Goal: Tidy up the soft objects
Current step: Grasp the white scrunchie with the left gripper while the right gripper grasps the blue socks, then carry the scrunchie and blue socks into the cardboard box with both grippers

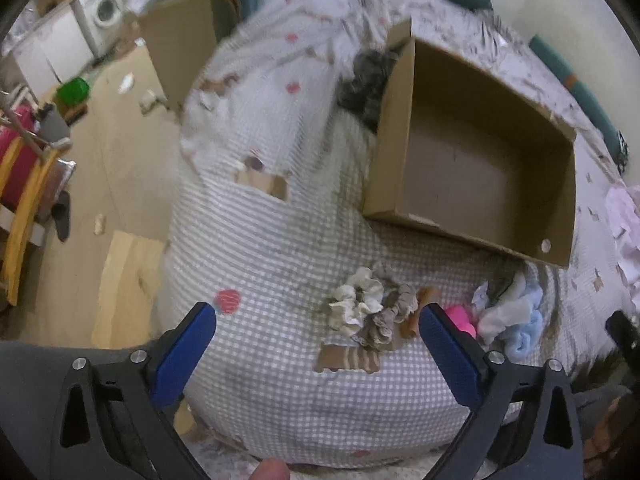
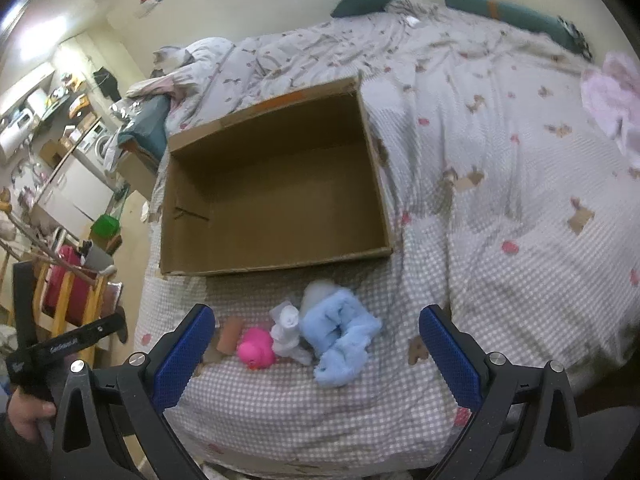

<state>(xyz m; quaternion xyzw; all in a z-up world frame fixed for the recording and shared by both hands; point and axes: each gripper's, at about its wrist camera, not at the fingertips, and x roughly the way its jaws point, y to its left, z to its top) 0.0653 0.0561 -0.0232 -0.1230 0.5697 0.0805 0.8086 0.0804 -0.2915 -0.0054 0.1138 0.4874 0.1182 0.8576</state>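
An open, empty cardboard box (image 1: 472,148) (image 2: 272,188) sits on the bed. In front of it lie soft items: a white scrunchie (image 1: 358,300), a grey-brown scrunchie (image 1: 390,314), a pink rubber duck (image 2: 255,349) (image 1: 460,318), a white rolled cloth (image 2: 289,330) and a light blue fluffy cloth (image 2: 340,336) (image 1: 520,320). My left gripper (image 1: 318,320) is open above the bed, with the scrunchies between its fingertips. My right gripper (image 2: 316,328) is open, with the duck and cloths between its fingertips.
The bed has a checked cover (image 2: 500,240) (image 1: 272,360). A pink garment (image 2: 612,96) lies at the right. A dark cloth (image 1: 366,80) lies behind the box. To the left are the floor (image 1: 116,168), a wooden chair (image 1: 24,200), a washing machine (image 1: 102,10) and clutter.
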